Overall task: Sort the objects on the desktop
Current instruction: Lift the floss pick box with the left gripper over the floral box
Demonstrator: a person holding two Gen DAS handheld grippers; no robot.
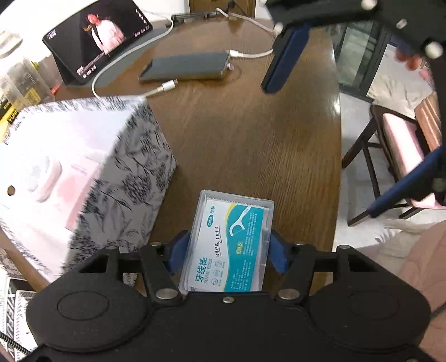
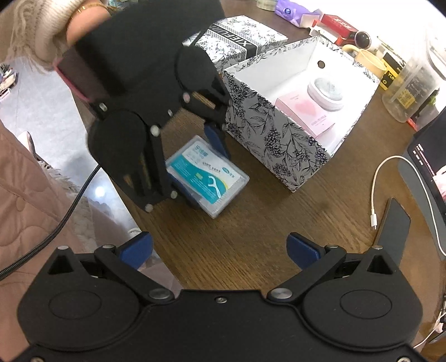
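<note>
Black matte left gripper [image 1: 227, 250] and right gripper [image 2: 220, 247], blue pads [image 2: 303, 249], round housings, silver pivot screws [image 2: 160, 293]. Braided black cable [image 2: 64, 214] at the left one. Cream knit sleeve [image 2: 30, 30] with gold bracelet [image 2: 82, 8]; pink quilted garment [image 2: 25, 211].

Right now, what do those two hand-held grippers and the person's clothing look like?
Both the left gripper and the right gripper are matte black plastic with silver screws, round side discs and blue fingers. A black braided cable trails from the left one. The person wears a cream knitted sleeve.

Clear plastic floss case [image 1: 228, 242] (glossy, seemingly)
</note>
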